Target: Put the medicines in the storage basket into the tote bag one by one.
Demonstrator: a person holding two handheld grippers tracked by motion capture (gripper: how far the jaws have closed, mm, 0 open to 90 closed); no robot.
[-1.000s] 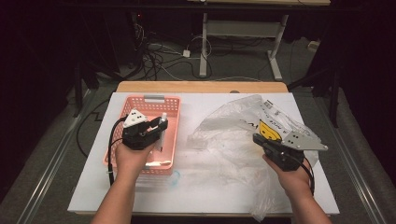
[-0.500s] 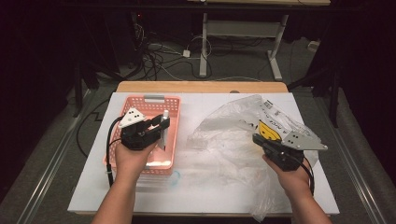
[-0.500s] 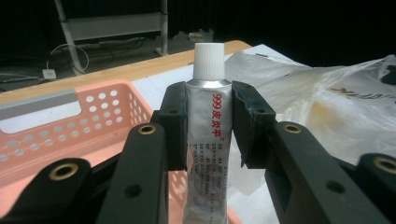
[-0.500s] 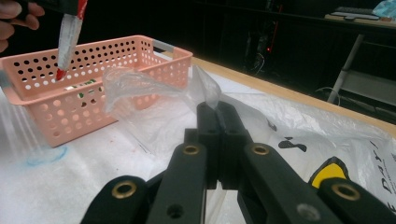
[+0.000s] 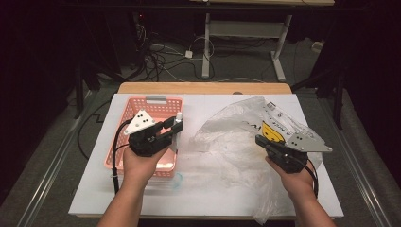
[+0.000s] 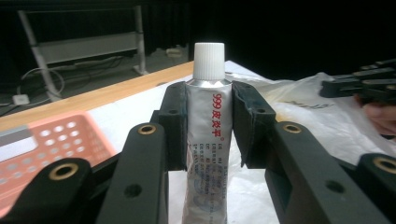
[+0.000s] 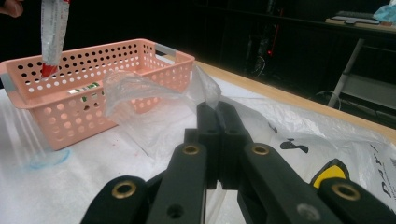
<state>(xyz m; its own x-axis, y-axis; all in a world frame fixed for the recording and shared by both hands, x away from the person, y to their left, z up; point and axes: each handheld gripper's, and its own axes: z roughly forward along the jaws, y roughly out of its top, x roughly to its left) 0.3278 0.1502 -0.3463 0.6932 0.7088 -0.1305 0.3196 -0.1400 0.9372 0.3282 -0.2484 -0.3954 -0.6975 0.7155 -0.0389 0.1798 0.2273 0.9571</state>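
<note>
My left gripper (image 5: 174,126) is shut on a silver tube (image 5: 176,140) with a white cap and red print, held upright over the right edge of the pink basket (image 5: 151,100). In the left gripper view the tube (image 6: 208,121) stands between both pads, cap above them. My right gripper (image 5: 259,140) is shut on a fold of the clear plastic bag (image 5: 236,137), which lies crumpled on the right half of the table. In the right gripper view the jaws (image 7: 218,112) pinch the bag's film (image 7: 154,100) and lift it into a peak.
The pink perforated basket (image 7: 116,60) stands on the white table sheet (image 5: 213,189), with small items inside it. A clear piece with a bluish edge (image 5: 176,179) lies in front of the basket. The wooden table edge (image 5: 203,88) runs along the back, with cables and desk legs beyond.
My left gripper has risen and shifted a little to the right with the tube. The right gripper and the bag have stayed where they were.
</note>
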